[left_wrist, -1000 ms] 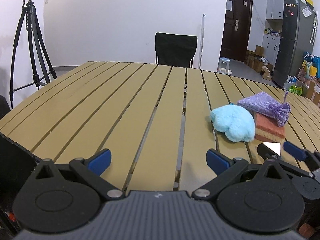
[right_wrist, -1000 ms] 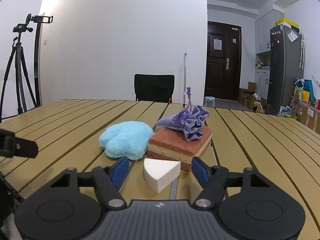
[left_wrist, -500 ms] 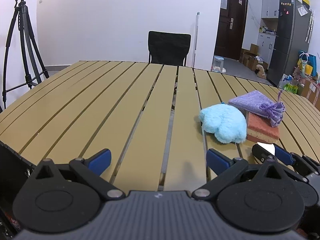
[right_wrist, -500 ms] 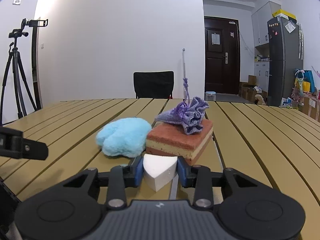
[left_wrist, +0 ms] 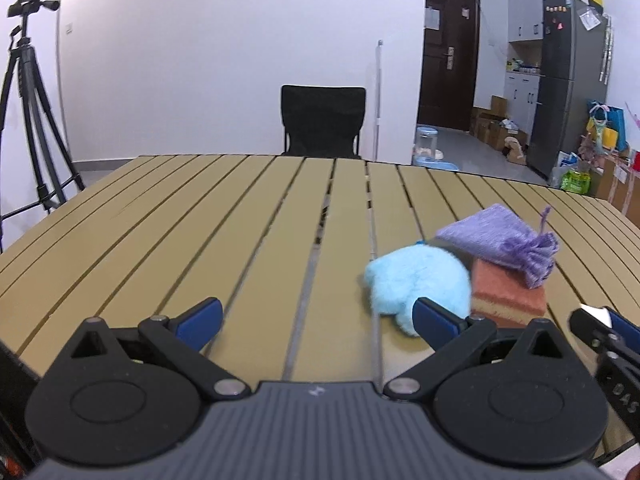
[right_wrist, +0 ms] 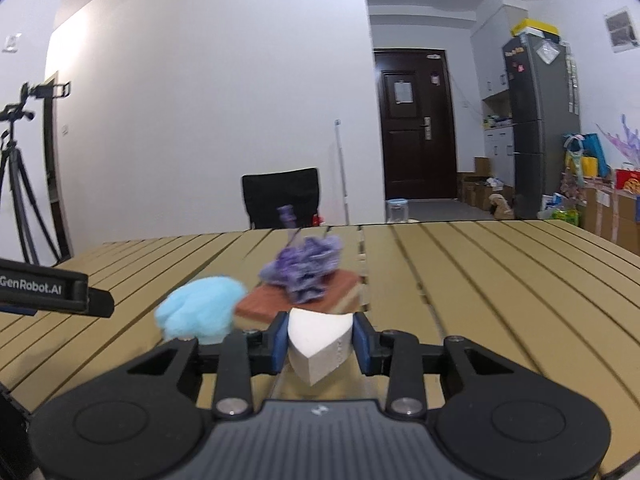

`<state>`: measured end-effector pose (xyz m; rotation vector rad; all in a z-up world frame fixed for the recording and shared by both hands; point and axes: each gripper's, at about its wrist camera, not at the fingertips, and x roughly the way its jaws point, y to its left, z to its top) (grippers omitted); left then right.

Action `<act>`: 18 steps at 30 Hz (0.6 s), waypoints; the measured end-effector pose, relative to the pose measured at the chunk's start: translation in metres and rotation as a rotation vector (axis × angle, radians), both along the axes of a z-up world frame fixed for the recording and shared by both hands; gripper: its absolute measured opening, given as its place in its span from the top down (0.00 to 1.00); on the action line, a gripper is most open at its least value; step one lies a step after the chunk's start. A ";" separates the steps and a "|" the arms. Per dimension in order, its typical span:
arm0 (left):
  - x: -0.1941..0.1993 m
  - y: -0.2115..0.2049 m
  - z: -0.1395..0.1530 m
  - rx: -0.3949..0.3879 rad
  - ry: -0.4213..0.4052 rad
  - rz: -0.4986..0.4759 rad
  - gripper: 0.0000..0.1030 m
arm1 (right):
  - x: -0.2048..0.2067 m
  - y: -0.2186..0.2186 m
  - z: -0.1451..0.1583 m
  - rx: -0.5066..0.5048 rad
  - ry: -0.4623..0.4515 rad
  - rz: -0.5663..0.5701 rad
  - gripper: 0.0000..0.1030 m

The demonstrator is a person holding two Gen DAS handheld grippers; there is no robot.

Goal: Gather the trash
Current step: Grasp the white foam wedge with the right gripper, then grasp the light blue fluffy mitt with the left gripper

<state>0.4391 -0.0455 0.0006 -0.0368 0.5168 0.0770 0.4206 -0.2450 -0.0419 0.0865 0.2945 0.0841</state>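
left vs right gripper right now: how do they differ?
The left gripper has its jaws wide apart with nothing between them; the right gripper is shut on the white wedge-shaped foam piece. The left gripper faces bare table slats; the right faces the purple pouch on the orange sponge. Both are black with blue pads.

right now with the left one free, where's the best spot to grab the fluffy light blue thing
Take the fluffy light blue plush piece across its rounded body, coming from its bare left side. The orange-brown sponge block sits against its right side, so a finger there would likely jam. The pile looks soft, so close well in. The left hand-held gripper is open beside it.
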 end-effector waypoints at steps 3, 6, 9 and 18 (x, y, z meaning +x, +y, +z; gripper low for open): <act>0.008 -0.009 -0.001 -0.003 0.000 -0.026 0.00 | -0.003 -0.018 0.001 0.008 0.002 -0.034 0.69; 0.016 -0.018 -0.002 -0.013 0.004 -0.049 0.00 | -0.005 -0.033 0.001 0.015 0.006 -0.060 0.69; 0.025 -0.028 -0.004 -0.027 0.008 -0.069 0.00 | -0.007 -0.043 0.000 0.009 0.012 -0.078 0.69; 0.054 -0.054 -0.019 -0.036 0.047 -0.077 0.00 | -0.007 -0.067 -0.006 0.004 0.030 -0.127 0.68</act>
